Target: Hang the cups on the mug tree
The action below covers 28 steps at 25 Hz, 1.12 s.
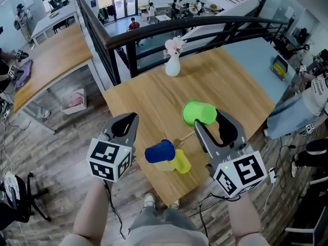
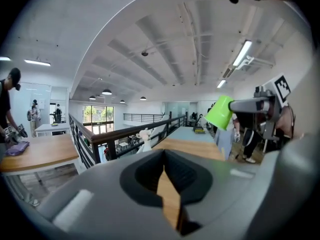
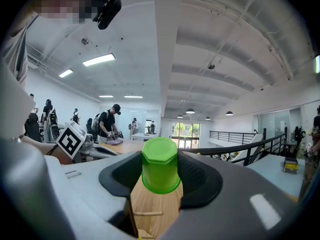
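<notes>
Right gripper's (image 1: 206,118) jaws clamp a green cup (image 1: 199,113) above the table (image 1: 241,86). Left gripper's (image 1: 128,119) jaws are closed, empty. The mug tree (image 1: 185,136) at the near edge bears a blue cup (image 1: 160,151) and a yellow cup (image 1: 179,160). Best to aim the green cup's mouth squarely over a free peg.

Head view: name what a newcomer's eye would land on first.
The bright green cup stands out first, gripped in the right tongs above the wooden table. Next come the blue cup and yellow cup, huddled together by the table's near edge, and a white vase of pink flowers at its far edge.
</notes>
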Tool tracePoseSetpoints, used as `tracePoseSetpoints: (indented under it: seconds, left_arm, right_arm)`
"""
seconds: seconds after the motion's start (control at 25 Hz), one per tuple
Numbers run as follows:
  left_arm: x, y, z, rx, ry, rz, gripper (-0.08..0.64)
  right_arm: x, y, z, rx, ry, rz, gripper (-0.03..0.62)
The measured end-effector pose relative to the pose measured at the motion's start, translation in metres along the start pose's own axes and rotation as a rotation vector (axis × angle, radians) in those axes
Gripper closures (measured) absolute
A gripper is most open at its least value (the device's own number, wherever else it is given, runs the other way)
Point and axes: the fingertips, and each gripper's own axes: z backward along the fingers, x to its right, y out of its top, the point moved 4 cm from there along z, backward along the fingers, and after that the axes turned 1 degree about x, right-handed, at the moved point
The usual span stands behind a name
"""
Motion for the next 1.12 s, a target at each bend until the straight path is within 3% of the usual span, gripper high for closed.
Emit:
tracePoseSetpoints:
  seconds: [0.28,0.48,0.76,1.12]
  left_arm:
    - [0.028,0.023,0.042,0.05,-0.013,-0.064,0.557]
    - [0.055,0.02,0.072,0.07,-0.04,-0.043,0.557]
    - [0.08,0.027,0.102,0.081,-0.071,-0.025,0.557]
    - [0.094,0.028,0.109,0.068,-0.072,-0.028,0.557]
  right_arm:
    - [-0.023,0.021,0.038,0.043,0.031,0.002,0.367]
    - [-0.041,0.022,0.07,0.061,0.038,0.009,0.367]
    - [-0.052,0.013,0.084,0.054,0.069,-0.077,0.368]
    - [-0.06,0.005,0.095,0.03,0.11,-0.099,0.368]
